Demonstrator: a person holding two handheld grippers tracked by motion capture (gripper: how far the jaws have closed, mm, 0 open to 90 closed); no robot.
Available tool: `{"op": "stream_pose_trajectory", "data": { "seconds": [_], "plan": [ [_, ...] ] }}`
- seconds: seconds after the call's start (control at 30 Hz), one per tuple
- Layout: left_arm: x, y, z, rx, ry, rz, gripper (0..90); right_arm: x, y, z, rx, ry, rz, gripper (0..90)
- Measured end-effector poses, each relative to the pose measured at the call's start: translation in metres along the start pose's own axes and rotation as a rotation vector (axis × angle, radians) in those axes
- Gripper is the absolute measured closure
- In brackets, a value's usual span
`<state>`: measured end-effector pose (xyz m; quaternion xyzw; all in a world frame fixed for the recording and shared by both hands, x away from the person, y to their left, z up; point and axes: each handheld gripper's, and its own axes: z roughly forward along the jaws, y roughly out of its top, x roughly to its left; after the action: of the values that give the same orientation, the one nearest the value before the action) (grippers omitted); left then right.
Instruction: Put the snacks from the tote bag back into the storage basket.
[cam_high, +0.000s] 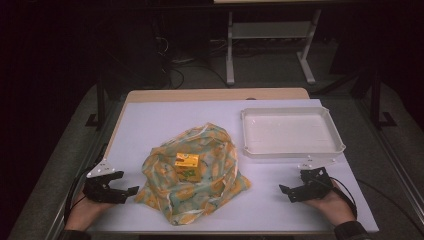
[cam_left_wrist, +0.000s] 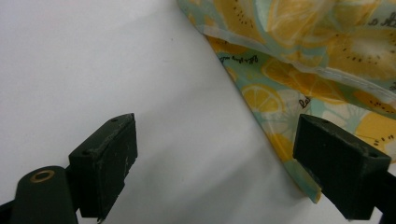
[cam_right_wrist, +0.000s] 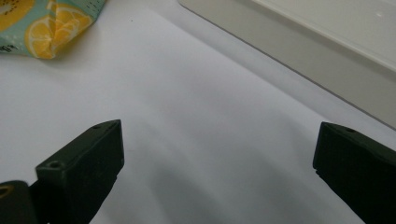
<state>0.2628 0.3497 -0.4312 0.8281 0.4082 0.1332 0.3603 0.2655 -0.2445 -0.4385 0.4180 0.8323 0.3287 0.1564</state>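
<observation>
While both hands rest at the near edge of the table (cam_high: 150, 120), nothing is gripped yet: the left hand-held gripper (cam_high: 127, 192) lies spread just beside the lemon-print cloth (cam_high: 200, 175), and the right hand-held gripper (cam_high: 286, 191) lies spread, well apart from it. A small yellow box (cam_high: 187, 166) sits on the crumpled cloth mid-table, left of the white tray (cam_high: 292, 150). Judging by this, the work is only starting; next comes closing on a cloth edge. Folds hide the cloth's corners, and the box's print is unreadable.

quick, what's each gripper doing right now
left gripper: open, holding nothing, one jaw by the edge of the lemon-print cloth.
right gripper: open, holding nothing, over bare table.
</observation>
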Motion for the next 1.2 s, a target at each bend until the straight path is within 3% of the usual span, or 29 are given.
{"op": "stream_pose_trajectory", "data": {
  "seconds": [0.2, 0.57, 0.73, 0.9, 1.03, 1.2],
  "plan": [
    [-0.001, 0.002, 0.000, 0.001, -0.014, -0.002, 13.8, 0.000, -0.001, -0.001, -0.007, 0.009, 0.012, 1.5],
    [-0.008, 0.010, -0.006, -0.001, -0.016, 0.032, 14.9, 0.000, 0.000, -0.001, -0.013, 0.027, 0.000, 1.5],
    [-0.012, 0.017, -0.008, -0.027, -0.043, 0.061, 18.6, 0.002, 0.000, -0.001, -0.003, 0.046, -0.007, 1.5],
    [-0.013, 0.021, -0.008, -0.028, -0.064, 0.065, 19.9, 0.005, 0.004, -0.001, -0.011, 0.033, -0.012, 1.6],
    [-0.014, 0.027, -0.009, -0.033, -0.082, 0.084, 23.4, 0.006, 0.001, -0.003, -0.012, 0.038, -0.017, 1.6],
    [-0.017, 0.038, -0.017, -0.069, -0.108, 0.089, 36.1, 0.008, 0.000, -0.006, -0.009, 0.040, -0.010, 1.6]
  ]
}}
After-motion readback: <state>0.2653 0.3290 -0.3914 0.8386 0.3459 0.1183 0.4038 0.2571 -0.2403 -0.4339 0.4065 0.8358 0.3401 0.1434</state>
